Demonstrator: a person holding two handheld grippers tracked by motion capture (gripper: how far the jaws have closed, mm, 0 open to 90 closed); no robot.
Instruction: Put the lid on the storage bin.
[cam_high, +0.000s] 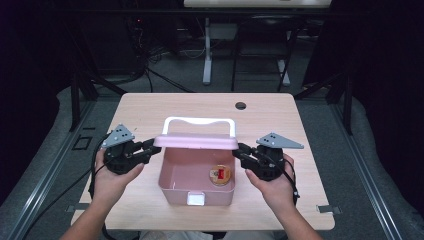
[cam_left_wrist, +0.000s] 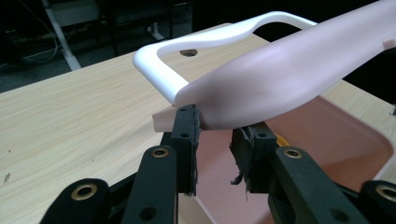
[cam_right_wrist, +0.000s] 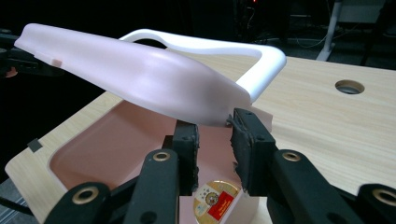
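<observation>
A pink box (cam_high: 165, 176) stands mid-table with its pink lid (cam_high: 195, 142) tilted up over its back edge. A white handle (cam_high: 200, 120) lies behind it. Inside rests a round gold tin (cam_high: 220, 175) with a red label. My left gripper (cam_high: 152, 146) is at the lid's left end and my right gripper (cam_high: 240, 149) at its right end. In the left gripper view the lid (cam_left_wrist: 289, 70) end sits over the jaw tips of the left gripper (cam_left_wrist: 215, 126), pads apart. In the right gripper view the right gripper (cam_right_wrist: 212, 126) stands likewise under the lid (cam_right_wrist: 140, 74), above the tin (cam_right_wrist: 217, 200).
The light wooden table (cam_high: 145, 107) has a round cable hole (cam_high: 240, 105) at its back right. A white latch (cam_high: 195, 199) sits on the box's front wall. Desk legs and cables fill the dark floor beyond the far edge.
</observation>
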